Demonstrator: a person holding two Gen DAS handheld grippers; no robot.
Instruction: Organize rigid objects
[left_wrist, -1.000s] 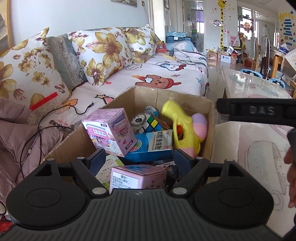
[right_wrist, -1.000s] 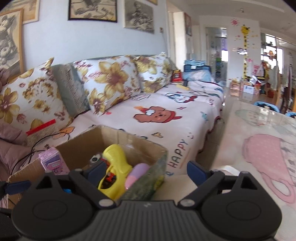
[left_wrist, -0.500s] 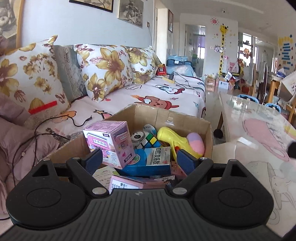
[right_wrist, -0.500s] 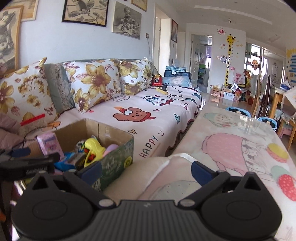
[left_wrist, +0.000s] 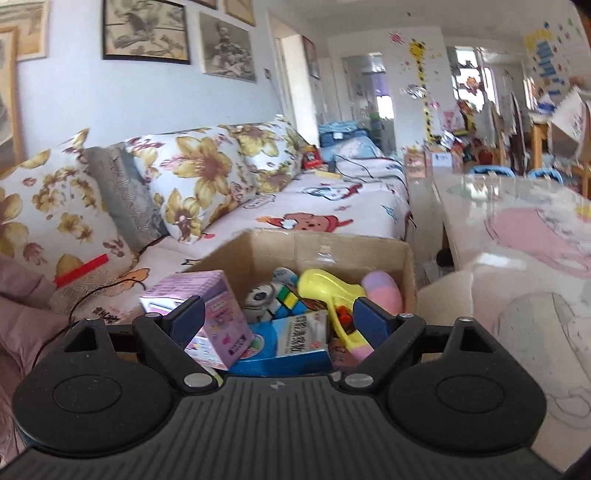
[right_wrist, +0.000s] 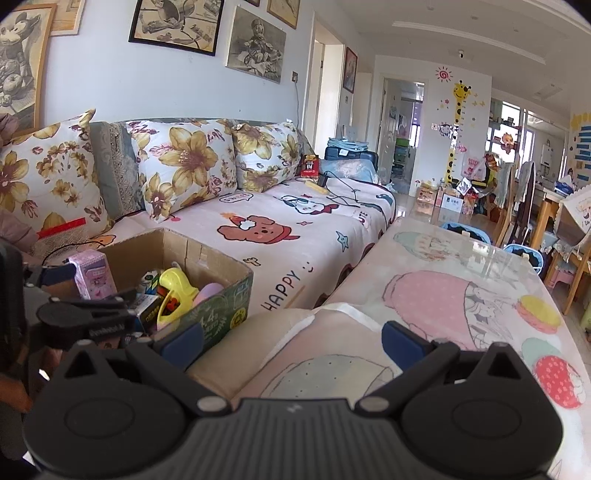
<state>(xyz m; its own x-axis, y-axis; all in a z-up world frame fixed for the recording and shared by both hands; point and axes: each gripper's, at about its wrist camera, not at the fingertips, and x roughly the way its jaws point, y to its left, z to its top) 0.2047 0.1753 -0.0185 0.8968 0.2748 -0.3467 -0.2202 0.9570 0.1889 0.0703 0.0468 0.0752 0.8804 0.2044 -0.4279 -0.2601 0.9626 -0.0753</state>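
Note:
A cardboard box sits on the sofa, filled with rigid items: a pink carton, a blue carton, a colour cube, a yellow toy gun and a pink ball. My left gripper hangs open over the box's near side, nothing between its blue pads. In the right wrist view the box lies at the left and the left gripper shows above it. My right gripper stands wide open and empty over the table's near corner.
A sofa with a cartoon blanket and floral cushions runs behind the box. A table with a pink printed cover fills the right. Cables lie on the sofa's far end. Chairs and clutter stand far behind.
My left gripper has pulled back and tilted up, so the pink carton seen right under it has dropped from view. My right gripper has swung right, away from the box toward the table.

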